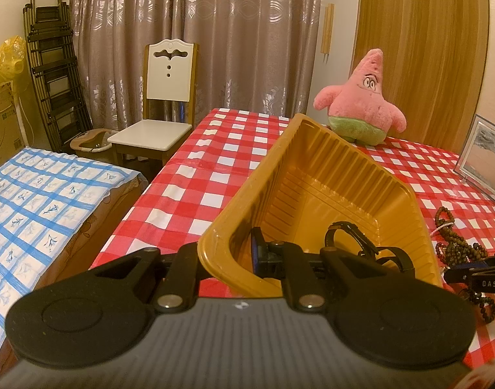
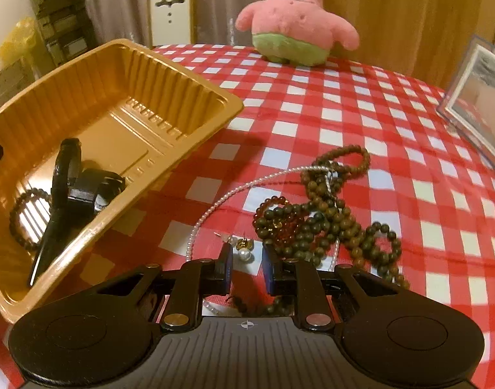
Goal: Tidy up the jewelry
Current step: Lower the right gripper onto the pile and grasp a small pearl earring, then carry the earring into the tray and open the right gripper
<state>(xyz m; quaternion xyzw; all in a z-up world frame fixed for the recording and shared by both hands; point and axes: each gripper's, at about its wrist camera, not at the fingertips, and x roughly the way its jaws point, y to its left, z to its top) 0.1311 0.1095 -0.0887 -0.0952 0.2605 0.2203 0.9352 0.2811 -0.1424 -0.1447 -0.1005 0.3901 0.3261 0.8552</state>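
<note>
The tray (image 2: 195, 123) is glossy ribbed gold plastic, the tablecloth (image 2: 344, 113) shiny smooth vinyl, the beads (image 2: 331, 220) polished, and the toy (image 2: 296, 16) fuzzy plush.

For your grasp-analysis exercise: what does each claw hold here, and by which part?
The left claw grips the gold tray by its near corner wall. The right claw holds nothing; it is open around a pearl earring on the tablecloth.

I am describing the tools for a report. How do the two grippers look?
The left gripper and the right gripper look alike: black linkage arms with silver rivets, blue pads on the fingers, two round black discs, and a grey ribbed body with a small crosshair mark. No cables or sleeves show.
</note>
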